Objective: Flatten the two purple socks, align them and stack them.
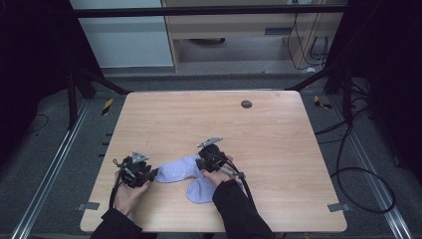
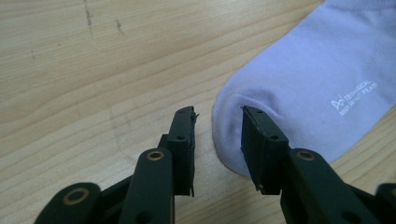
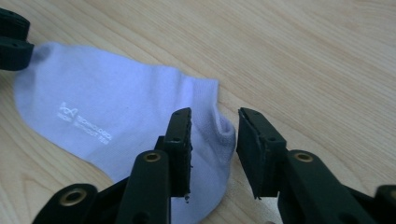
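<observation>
A lilac sock [image 1: 178, 168] with small white print lies flat near the table's front edge, and a second lilac sock [image 1: 200, 191] lies just in front of it, partly under the right hand. My left gripper [image 1: 152, 174] sits at the first sock's toe. In the left gripper view the toe [image 2: 299, 84] lies between the jaws of the gripper [image 2: 218, 116], with a gap on the left side, so it is open. My right gripper [image 1: 201, 164] is at the other end. Its jaws [image 3: 215, 116] straddle the sock's cuff [image 3: 219, 128], apart from it on the right, so it is open.
The wooden table [image 1: 278, 149] has a round dark grommet [image 1: 246, 104] near its far edge. Black cables [image 1: 358, 174] trail on the floor to the right, and metal rails run along both sides. The left gripper's jaw [image 3: 14, 42] shows at the top left of the right gripper view.
</observation>
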